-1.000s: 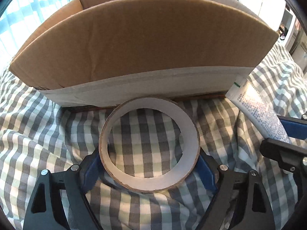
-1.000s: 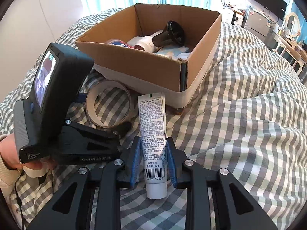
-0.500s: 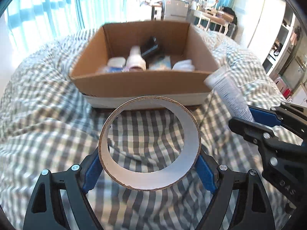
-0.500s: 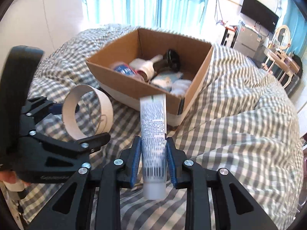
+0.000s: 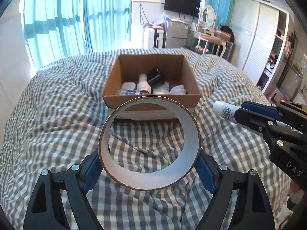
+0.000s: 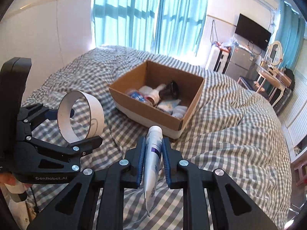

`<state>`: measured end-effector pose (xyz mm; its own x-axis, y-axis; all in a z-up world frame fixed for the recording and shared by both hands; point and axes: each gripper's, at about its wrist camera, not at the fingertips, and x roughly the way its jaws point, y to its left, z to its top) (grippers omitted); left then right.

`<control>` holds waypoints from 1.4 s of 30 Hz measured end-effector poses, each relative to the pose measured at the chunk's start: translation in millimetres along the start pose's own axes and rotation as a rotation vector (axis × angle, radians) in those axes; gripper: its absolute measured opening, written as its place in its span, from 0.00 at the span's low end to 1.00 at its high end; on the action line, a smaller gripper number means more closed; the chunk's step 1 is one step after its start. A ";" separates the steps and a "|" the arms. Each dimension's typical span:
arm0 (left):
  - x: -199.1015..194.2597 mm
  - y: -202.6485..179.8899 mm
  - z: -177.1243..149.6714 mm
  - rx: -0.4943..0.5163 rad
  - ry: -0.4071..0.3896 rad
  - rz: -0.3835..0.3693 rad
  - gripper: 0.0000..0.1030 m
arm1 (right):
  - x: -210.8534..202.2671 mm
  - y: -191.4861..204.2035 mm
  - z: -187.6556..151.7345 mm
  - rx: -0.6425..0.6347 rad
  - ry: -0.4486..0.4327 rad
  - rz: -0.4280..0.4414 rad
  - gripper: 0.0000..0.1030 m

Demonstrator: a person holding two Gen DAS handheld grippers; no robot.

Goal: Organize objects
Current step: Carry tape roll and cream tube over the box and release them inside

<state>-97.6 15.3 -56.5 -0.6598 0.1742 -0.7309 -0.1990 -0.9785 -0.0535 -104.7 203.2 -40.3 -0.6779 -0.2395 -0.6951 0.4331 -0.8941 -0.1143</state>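
The left gripper (image 5: 149,169) clamps a tape roll (image 5: 149,143), its open bore facing the far cardboard box (image 5: 151,76) on the bed (image 5: 48,115). The right gripper (image 6: 153,160) pinches a tube (image 6: 152,153), cap end pointing toward the box; only the left view shows its barcode.

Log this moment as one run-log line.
left gripper: shut on tape ring | right gripper: shut on tube | both above bed, short of box
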 end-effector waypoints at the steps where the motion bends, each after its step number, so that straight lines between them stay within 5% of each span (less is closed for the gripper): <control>1: -6.3 -0.6 0.0 0.000 -0.009 -0.002 0.84 | -4.7 1.9 -0.1 -0.002 -0.008 -0.003 0.17; 13: -67.4 -4.0 23.4 0.011 -0.164 0.019 0.84 | -75.3 16.2 17.8 -0.046 -0.127 -0.035 0.17; 22: -76.2 1.2 81.6 0.034 -0.266 0.050 0.84 | -95.1 5.4 59.8 -0.029 -0.198 -0.026 0.17; 32: -20.6 13.1 147.7 0.064 -0.286 0.102 0.84 | -34.5 -25.8 125.0 0.019 -0.196 -0.007 0.17; 42: 88.8 23.0 176.8 0.065 -0.188 0.096 0.84 | 84.7 -58.6 164.7 0.053 -0.070 0.004 0.17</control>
<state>-288.8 27.8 -2.3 -0.8000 0.1042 -0.5909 -0.1713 -0.9835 0.0586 -285.4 172.9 24.5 -0.7167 -0.2677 -0.6439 0.4052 -0.9114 -0.0721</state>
